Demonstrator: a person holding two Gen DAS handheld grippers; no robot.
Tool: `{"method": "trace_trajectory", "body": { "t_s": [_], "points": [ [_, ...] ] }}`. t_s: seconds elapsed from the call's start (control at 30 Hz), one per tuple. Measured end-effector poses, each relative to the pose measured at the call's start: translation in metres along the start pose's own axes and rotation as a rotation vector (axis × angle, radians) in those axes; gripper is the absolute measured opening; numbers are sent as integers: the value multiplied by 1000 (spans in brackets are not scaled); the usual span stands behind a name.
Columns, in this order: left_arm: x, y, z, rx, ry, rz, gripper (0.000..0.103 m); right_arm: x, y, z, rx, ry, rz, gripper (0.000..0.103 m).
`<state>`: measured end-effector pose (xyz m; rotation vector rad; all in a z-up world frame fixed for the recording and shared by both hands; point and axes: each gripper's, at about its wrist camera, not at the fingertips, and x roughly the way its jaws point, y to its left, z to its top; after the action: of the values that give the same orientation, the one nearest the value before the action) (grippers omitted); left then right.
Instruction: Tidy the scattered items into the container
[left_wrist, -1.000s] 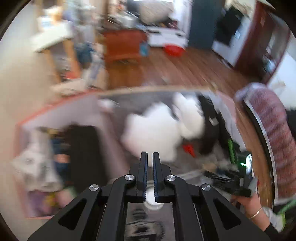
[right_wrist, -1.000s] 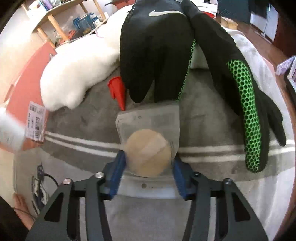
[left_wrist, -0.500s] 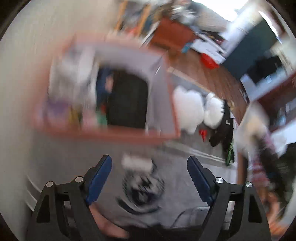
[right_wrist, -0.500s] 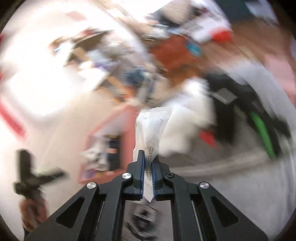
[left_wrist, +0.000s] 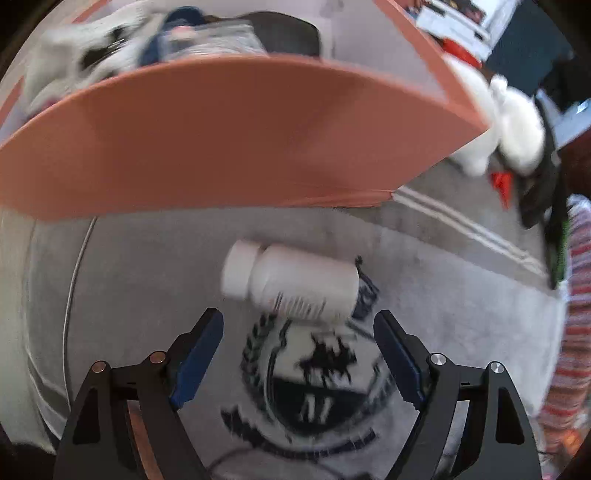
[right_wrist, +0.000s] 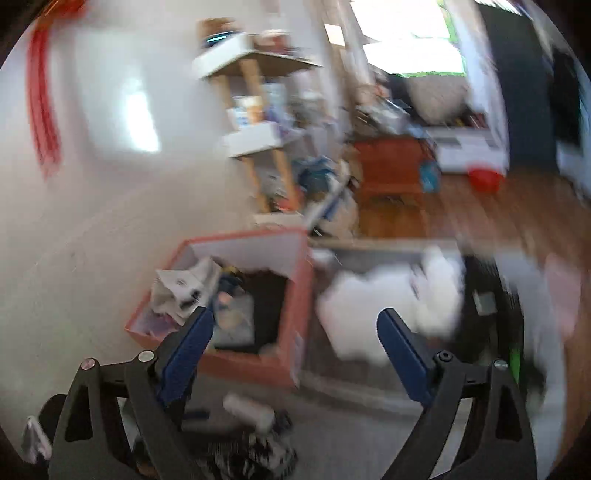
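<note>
Bottle (left_wrist: 291, 282) is lying on its side on the grey blanket (left_wrist: 461, 295), just outside the orange box (left_wrist: 229, 140). Left gripper (left_wrist: 299, 354) is hanging above it w/ jaws wide, empty, prob. lining up for a pick. Right gripper (right_wrist: 295, 343) is opening, nothing btwn its jaws, facing the box.

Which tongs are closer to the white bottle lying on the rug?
Left. The left tongs hang open right over the white bottle. The right tongs, jaws opening and empty, are higher, above the orange box.

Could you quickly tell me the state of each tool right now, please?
Left tool: open, empty, above the white bottle.
Right tool: jaws opening, nothing between them.
</note>
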<state>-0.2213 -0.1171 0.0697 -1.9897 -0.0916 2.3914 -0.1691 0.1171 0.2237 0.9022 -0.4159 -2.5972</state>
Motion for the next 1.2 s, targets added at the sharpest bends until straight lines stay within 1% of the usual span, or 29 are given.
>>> {"method": "trace_trajectory", "body": {
  "t_s": [0.03, 0.1, 0.13, 0.17, 0.23, 0.27, 0.3, 0.37, 0.43, 0.5, 0.53, 0.6, 0.63, 0.67, 0.7, 0.73, 0.77, 0.8, 0.83, 0.9, 0.93, 0.97, 1.0, 1.03, 1.07, 1.1, 1.13, 1.17, 1.2],
  "points": [
    [10, -6, 5, 27, 3, 37, 84, -6, -20, -13, 68, 8, 11, 91],
    [23, -12, 9, 69, -4, 81, 83, -10, -71, -43, 249, 78, 9, 90],
    [31, -12, 8, 68, 9, 51, 68, -10, -88, -46, 305, 104, 8, 88],
    [35, -11, 6, 48, 22, 32, 67, -10, -104, -43, 345, 106, 17, 84],
    [29, -13, -3, 13, 9, 34, 67, -11, -120, -34, 365, 62, 26, 84],
    [24, -15, -8, 0, 9, 13, 67, -11, -125, -30, 361, 43, 22, 84],
    [17, -17, -13, -9, 2, -4, 67, -8, -129, -27, 365, 34, 16, 83],
    [-11, -24, -24, -9, -44, -23, 67, 0, -135, -30, 400, 48, 30, 78],
    [-54, -28, -28, -3, -107, -61, 67, 5, -139, -37, 439, 82, 52, 77],
    [-104, -25, -23, 0, -200, -77, 67, 5, -143, -42, 463, 96, 64, 77],
    [-142, -19, -16, 5, -293, -60, 67, 3, -144, -44, 471, 93, 62, 77],
    [-198, -7, 1, -3, -435, -10, 68, -3, -148, -46, 491, 69, 65, 77],
    [-231, 4, 13, -23, -528, 19, 70, -6, -151, -46, 502, 56, 71, 77],
    [-254, 13, 26, -35, -595, 38, 76, -8, -153, -46, 515, 43, 76, 77],
    [-263, 17, 34, -43, -619, 63, 94, -11, -155, -47, 531, 30, 75, 80],
    [-271, 25, 46, -57, -619, 116, 102, -13, -158, -48, 544, 21, 69, 85],
    [-274, 31, 53, -68, -594, 154, 103, -14, -160, -49, 556, 14, 58, 89],
    [-276, 33, 53, -75, -571, 144, 103, -14, -162, -50, 566, 13, 52, 89],
    [-275, 31, 50, -86, -561, 84, 103, -13, -164, -51, 574, 18, 51, 89],
    [-263, 16, 37, -73, -562, 5, 103, -11, -169, -52, 592, 19, 45, 89],
    [-251, 0, 30, -34, -557, -17, 103, -10, -172, -51, 602, 15, 42, 89],
    [-232, -24, 21, 28, -541, -32, 103, -11, -175, -51, 616, 8, 42, 89],
    [-222, -34, 14, 63, -526, -41, 103, -12, -178, -51, 629, 1, 43, 89],
    [-203, -58, 10, 115, -497, -61, 102, -13, -181, -52, 649, -6, 44, 89],
    [-189, -86, 15, 159, -456, -87, 102, -14, -185, -53, 666, -11, 45, 89],
    [-170, -108, 17, 193, -416, -113, 99, -15, -189, -54, 688, -19, 50, 89],
    [-146, -133, 20, 226, -370, -152, 92, -17, -193, -55, 708, -26, 57, 89],
    [-127, -151, 22, 244, -336, -171, 87, -19, -197, -56, 727, -34, 63, 89],
    [-104, -172, 26, 264, -301, -170, 76, -21, -201, -56, 743, -44, 70, 89]
  ]
}}
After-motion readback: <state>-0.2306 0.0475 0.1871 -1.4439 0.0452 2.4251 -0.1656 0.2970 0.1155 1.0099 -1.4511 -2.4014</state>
